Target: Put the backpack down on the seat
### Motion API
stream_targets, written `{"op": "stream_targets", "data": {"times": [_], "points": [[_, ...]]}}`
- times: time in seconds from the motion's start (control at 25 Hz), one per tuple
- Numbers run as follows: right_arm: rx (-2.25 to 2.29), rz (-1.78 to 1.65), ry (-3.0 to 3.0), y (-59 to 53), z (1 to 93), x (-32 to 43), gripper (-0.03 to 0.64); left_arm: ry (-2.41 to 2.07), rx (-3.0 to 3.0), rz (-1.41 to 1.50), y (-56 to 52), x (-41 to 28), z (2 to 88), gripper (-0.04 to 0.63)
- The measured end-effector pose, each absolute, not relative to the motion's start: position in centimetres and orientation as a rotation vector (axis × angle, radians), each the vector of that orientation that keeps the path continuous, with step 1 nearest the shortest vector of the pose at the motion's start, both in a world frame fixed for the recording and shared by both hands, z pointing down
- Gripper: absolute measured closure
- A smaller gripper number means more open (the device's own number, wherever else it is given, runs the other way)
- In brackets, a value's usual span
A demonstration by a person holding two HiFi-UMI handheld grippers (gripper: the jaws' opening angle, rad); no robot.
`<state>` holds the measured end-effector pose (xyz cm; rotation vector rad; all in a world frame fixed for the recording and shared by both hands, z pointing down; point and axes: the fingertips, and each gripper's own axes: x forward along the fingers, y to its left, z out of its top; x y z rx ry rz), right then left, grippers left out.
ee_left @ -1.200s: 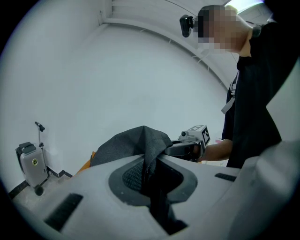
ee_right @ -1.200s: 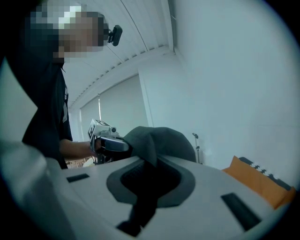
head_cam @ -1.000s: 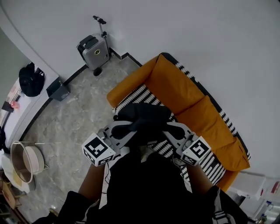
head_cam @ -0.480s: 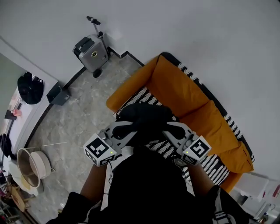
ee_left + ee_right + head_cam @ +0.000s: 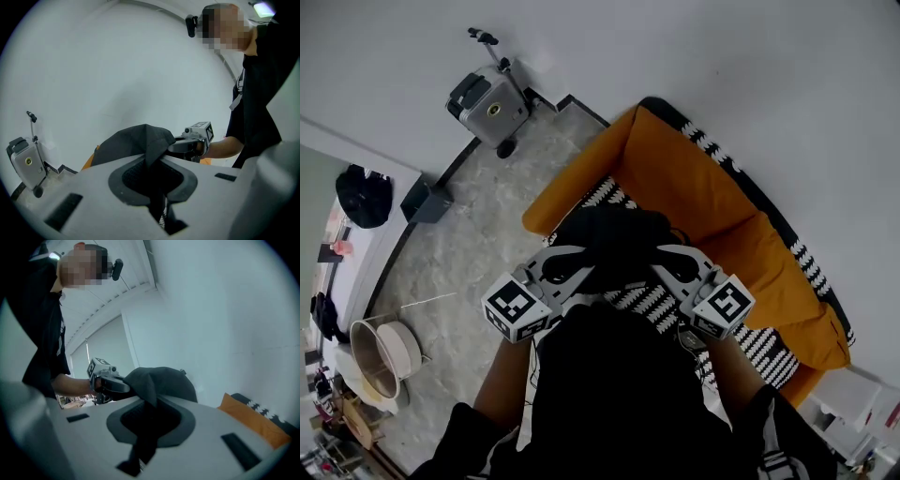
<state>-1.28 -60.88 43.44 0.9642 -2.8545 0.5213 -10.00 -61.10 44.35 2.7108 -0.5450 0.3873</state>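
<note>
Our left claw (image 5: 579,268) and right claw (image 5: 662,264) pinch the backpack (image 5: 614,242) by thin fabric above the sofa seat (image 5: 754,347); it could slip free.

A long orange sofa (image 5: 703,202) stands against a plain white wall (image 5: 722,66), which closes off its far side. A black fabric backpack (image 5: 614,239) hangs over one end of the sofa's black-and-white zigzag seat cover (image 5: 750,352), near the orange padded armrest (image 5: 567,192). The rest of the seat lies bare toward the other end. Past the armrest, grey marbled floor (image 5: 478,244) lies open as far as a grey hard-shell suitcase (image 5: 487,105) in the corner.
</note>
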Motion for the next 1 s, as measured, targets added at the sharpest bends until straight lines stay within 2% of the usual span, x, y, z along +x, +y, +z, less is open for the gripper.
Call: {"op": "stream_targets", "data": {"times": [0.28, 1.0], "points": [[1.025, 0.551, -2.83, -64.0, 45.6, -0.6, 0.581, -0.53, 2.692, 0.433, -64.5, -9.5, 47.0, 0.565], [1.177, 0.823, -2.605, -71.6, 58.3, -1.4, 0.581, -0.396, 2.561, 0.46, -73.7, -10.3, 59.0, 0.565]]}}
